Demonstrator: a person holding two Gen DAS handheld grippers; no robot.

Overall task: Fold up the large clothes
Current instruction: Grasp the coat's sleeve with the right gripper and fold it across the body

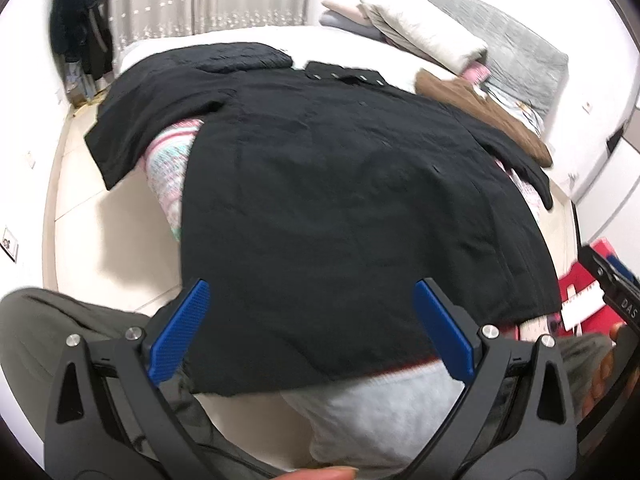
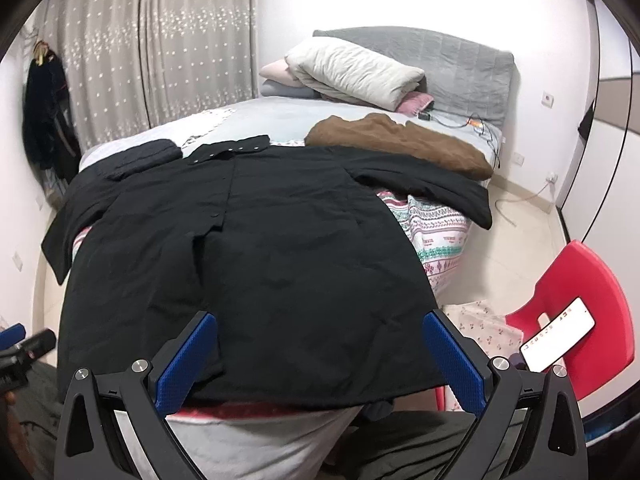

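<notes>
My left gripper (image 1: 310, 334) hangs with its fingers (image 1: 180, 330) spread wide and holding nothing, just above the near hem of the black coat (image 1: 340, 200). The coat lies flat on the bed (image 2: 440, 232), stretching ahead of me. My right gripper (image 2: 320, 364) hovers over the same hem, fingers equally apart and empty, a red chair (image 2: 580, 304) to its right.

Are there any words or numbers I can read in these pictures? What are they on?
"DAS": white letters on the black right gripper, cut off at the picture's edge.
White phone on the red chair: dark marks, too blurred to read.
Black coat: no lettering visible.
</notes>
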